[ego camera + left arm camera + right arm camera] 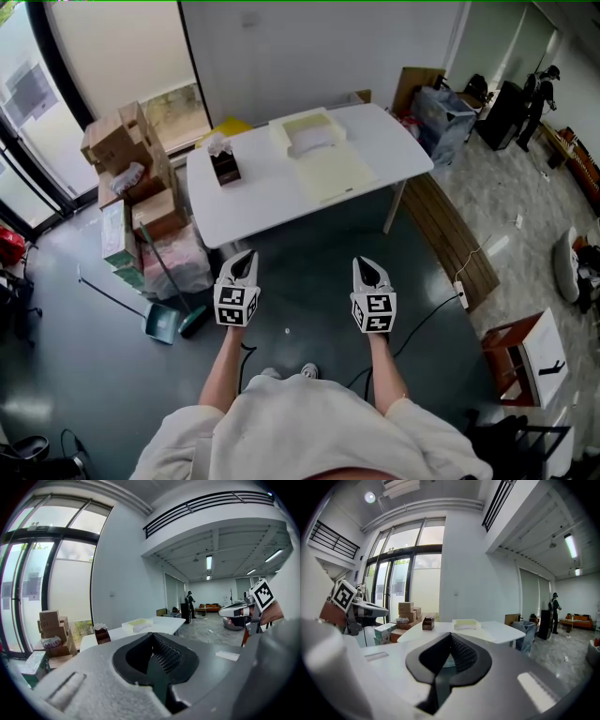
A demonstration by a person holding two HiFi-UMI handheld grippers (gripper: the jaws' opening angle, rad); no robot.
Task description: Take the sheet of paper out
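All three views toward table (272, 192)

I see the white rounded worktop (262, 202) ahead of the left gripper (245, 256) and the right gripper (367, 263). On its left part sits a brown tissue box (225, 166). At the far middle is a shallow cream cardboard tray (302, 125), with the white sheet of paper (314, 141) inside. A pale yellow flat folder (333, 172) lies just before it. Stacked brown cardboard boxes (122, 141) stand on the floor to the left of the worktop.
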